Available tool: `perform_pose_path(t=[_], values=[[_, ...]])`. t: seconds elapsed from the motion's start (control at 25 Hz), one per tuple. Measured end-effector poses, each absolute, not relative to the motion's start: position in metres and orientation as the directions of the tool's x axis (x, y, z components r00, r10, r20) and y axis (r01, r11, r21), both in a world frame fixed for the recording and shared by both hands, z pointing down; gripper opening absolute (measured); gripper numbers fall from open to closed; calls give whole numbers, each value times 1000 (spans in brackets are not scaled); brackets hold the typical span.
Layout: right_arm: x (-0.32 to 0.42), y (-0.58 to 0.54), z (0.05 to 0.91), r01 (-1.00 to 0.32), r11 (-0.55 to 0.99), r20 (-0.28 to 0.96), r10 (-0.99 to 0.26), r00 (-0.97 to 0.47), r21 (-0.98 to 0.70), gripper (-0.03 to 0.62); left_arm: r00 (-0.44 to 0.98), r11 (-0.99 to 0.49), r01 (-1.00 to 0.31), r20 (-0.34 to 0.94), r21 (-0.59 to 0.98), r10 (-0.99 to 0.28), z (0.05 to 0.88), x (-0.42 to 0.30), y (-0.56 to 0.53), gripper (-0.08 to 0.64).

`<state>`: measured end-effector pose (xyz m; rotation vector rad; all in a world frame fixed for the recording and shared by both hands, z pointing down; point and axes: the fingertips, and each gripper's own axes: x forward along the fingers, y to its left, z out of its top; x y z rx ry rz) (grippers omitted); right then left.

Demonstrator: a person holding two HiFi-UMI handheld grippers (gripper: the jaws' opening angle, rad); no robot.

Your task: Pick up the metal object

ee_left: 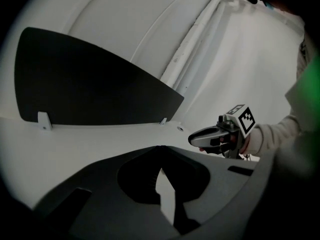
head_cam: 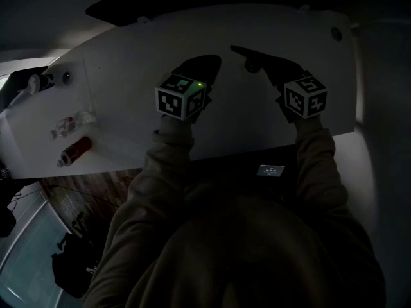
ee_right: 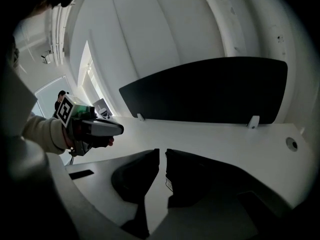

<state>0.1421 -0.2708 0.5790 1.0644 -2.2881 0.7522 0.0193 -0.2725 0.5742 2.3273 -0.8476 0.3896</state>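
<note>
Both grippers hover over the middle of a white table point(head_cam: 257, 124) in dim light. My left gripper point(head_cam: 213, 61) is shut with nothing between its jaws point(ee_left: 160, 149). To its right, my right gripper point(head_cam: 235, 48) is also shut and empty, its tips a hair apart point(ee_right: 162, 151). Far off at the table's left end lie a red cylinder with a pale cap point(head_cam: 76, 150), a small white-and-red item point(head_cam: 69, 124) and a pale bottle-like object point(head_cam: 36, 83). I cannot tell which of them is metal. Neither gripper is near them.
A black panel point(ee_right: 210, 91) stands upright along the table's far edge on small white brackets. A round cable hole point(head_cam: 336, 33) sits in the far right corner. Wooden floor point(head_cam: 83, 191) shows below the near left edge.
</note>
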Motion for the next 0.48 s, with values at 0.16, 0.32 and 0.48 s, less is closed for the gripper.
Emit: perform_pose_path(t=[0.16, 0.32, 0.48], values=[[139, -267, 600, -790, 556, 667, -488, -563, -259, 86, 754, -593, -655, 465, 468, -465, 584, 22, -270, 5], [139, -262, 617, -790, 558, 689, -469, -553, -254, 164, 755, -584, -653, 469, 482, -457, 593, 21, -266, 5], [141, -261, 635, -786, 594, 731, -458, -506, -172, 192, 753, -571, -655, 486, 495, -443, 608, 18, -263, 5]])
